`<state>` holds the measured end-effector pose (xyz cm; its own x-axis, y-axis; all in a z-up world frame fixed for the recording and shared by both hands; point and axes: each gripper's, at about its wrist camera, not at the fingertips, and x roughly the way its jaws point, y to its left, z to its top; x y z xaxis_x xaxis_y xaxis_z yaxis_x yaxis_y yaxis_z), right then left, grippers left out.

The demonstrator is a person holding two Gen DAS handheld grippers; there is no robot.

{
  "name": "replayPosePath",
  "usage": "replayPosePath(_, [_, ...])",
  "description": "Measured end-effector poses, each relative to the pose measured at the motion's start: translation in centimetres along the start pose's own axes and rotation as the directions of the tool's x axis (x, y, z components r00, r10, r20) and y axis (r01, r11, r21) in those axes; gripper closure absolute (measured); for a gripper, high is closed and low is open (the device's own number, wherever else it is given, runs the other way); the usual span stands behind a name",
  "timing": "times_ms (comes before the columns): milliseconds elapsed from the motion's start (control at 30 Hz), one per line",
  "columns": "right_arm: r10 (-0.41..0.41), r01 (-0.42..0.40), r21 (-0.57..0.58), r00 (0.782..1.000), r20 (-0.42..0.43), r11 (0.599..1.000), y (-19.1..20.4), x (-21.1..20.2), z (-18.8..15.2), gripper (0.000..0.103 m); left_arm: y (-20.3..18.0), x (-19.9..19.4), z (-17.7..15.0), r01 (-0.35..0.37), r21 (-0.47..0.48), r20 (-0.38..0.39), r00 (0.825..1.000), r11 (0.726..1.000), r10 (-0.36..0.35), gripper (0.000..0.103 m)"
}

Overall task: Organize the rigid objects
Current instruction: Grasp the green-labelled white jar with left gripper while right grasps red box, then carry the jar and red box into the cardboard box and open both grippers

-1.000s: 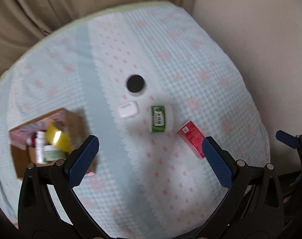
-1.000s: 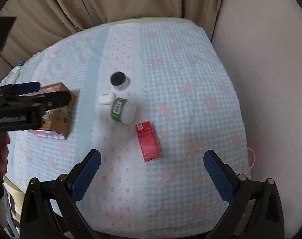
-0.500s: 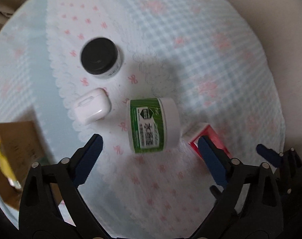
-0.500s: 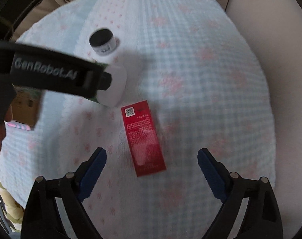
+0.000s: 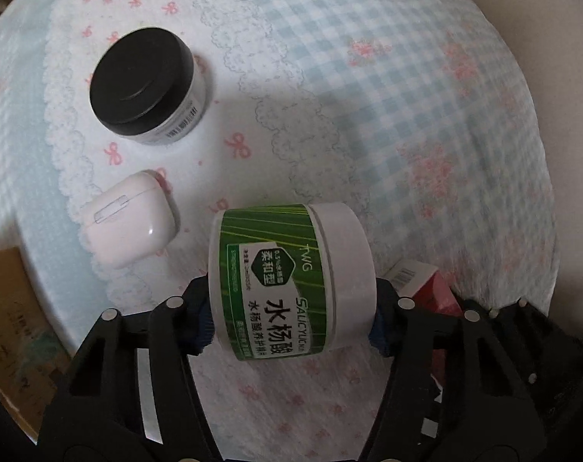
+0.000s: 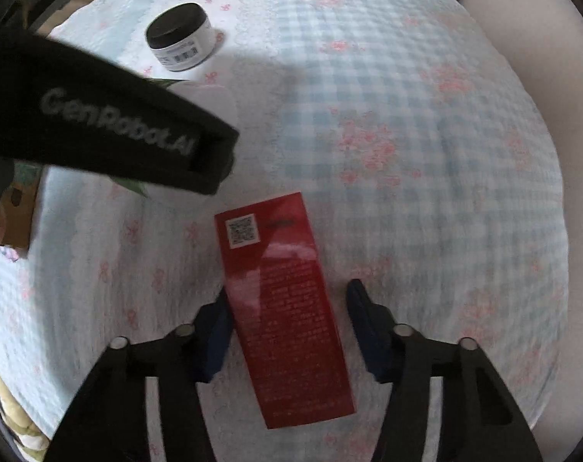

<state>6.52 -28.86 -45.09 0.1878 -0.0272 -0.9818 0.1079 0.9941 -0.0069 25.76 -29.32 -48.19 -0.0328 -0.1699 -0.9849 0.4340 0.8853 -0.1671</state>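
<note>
Two grippers, jaws just closing. Left gripper point(image 5: 291, 317), lower centre: pads clamped on the green-labelled jar point(image 5: 291, 281), lying sideways. Right gripper point(image 6: 287, 327), lower centre: red box point(image 6: 283, 308) between the fingers; left pad touching, right apparently still apart.

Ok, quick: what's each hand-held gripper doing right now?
Left hand-held gripper: jaws just closed, pads pressing the green-label jar.
Right hand-held gripper: jaws closing around the red box; right pad not touching.
</note>
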Motion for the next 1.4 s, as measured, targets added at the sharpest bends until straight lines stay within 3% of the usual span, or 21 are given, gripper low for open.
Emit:
replayPosePath(567, [0.017, -0.016, -0.011, 0.999, 0.027, 1.0, -0.3, -1.0, 0.6, 0.064, 0.4, -1.8, -1.1, -0.007, -0.021, 0.06, 0.998, 1.0, 0.008, 0.05])
replayPosePath(867, [0.033, -0.04, 0.096, 0.997, 0.069, 0.995, -2.4, -3.9, 0.0, 0.065, 1.4, -5.3, -3.1, 0.01, -0.057, 0.124, 0.992, 0.998, -0.002, 0.05])
replayPosePath(1167, [0.015, -0.037, 0.121, 0.985, 0.173, 0.992, -2.1, -13.2, -1.1, 0.065, 0.1, -14.3, -6.9, 0.036, -0.069, 0.229, 0.973, 0.997, -0.02, 0.05])
replayPosePath(1400, [0.033, -0.059, 0.098, 0.967, 0.253, 0.993, 0.0, -21.5, -1.0, 0.065, 0.4, -23.3, -11.1, 0.07, -0.116, 0.33, 0.944, 0.991, -0.028, 0.05])
